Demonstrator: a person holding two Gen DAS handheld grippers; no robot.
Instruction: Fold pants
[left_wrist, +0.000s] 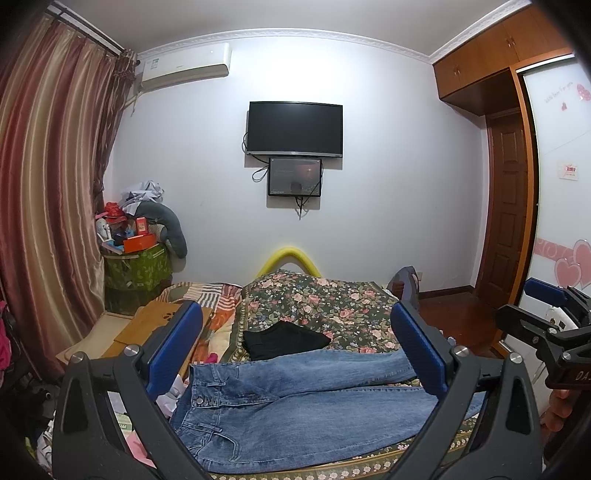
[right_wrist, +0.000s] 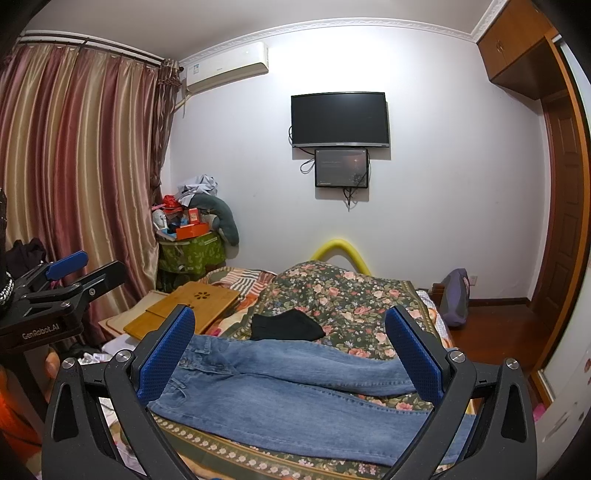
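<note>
Blue jeans (left_wrist: 295, 402) lie flat across the near end of the bed, waistband to the left, both legs running right; they also show in the right wrist view (right_wrist: 288, 387). My left gripper (left_wrist: 295, 354) is open and empty, held above the jeans. My right gripper (right_wrist: 291, 350) is open and empty too, above the jeans' legs. The right gripper shows at the right edge of the left wrist view (left_wrist: 546, 306), and the left gripper at the left edge of the right wrist view (right_wrist: 70, 277).
A folded black garment (left_wrist: 284, 339) lies on the floral bedspread (left_wrist: 332, 299) just beyond the jeans. A wooden lap tray (right_wrist: 184, 306) rests at the bed's left. A cluttered green box (left_wrist: 136, 266), curtains (left_wrist: 48, 206) and a wardrobe (left_wrist: 554, 184) ring the bed.
</note>
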